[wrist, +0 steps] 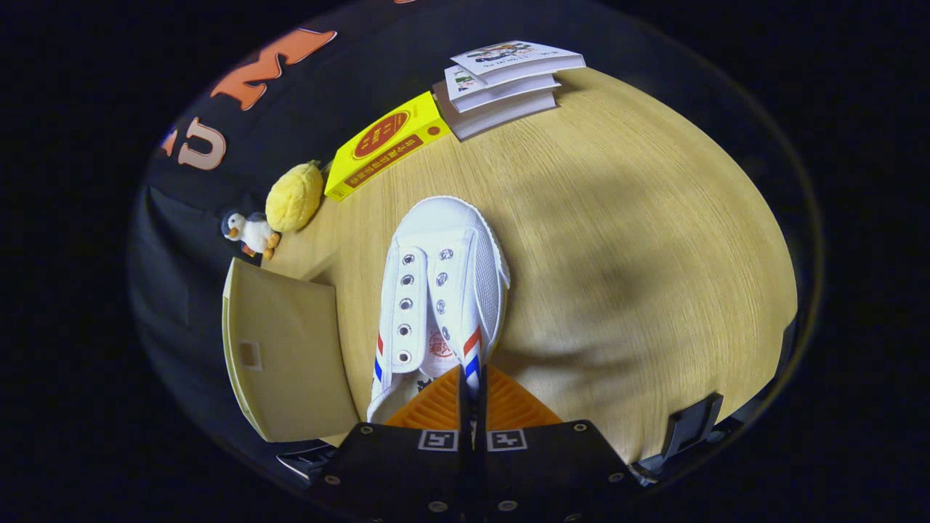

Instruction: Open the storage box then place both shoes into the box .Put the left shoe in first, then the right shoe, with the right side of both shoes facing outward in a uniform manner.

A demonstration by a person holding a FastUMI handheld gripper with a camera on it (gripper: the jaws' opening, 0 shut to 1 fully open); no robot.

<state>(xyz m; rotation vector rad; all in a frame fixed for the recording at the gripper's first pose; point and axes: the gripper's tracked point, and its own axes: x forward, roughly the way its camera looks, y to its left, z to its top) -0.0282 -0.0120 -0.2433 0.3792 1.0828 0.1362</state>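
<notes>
The jaws are drawn narrow, clamped on the side wall of a white shoe [443, 290] near its heel opening, 1 finger inside the shoe and 1 outside, so the gripper [471, 388] holds the shoe by that thin canvas edge. The shoe points away from the fingers, toe toward the far side of the desk [639, 240], its empty eyelets facing up and red and blue stripes showing on both sides near the heel. Whether its sole rests on the desk or is lifted off it cannot be told. Just beside the shoe, on its left, lies the beige flap of the storage box [290, 356], swung open and lying flat. Beyond that sit a small toy duck [251, 234] and a yellow plush [294, 196], touching each other. Farther off lie a yellow book [385, 144] and a stack of 3 books [505, 83].
</notes>
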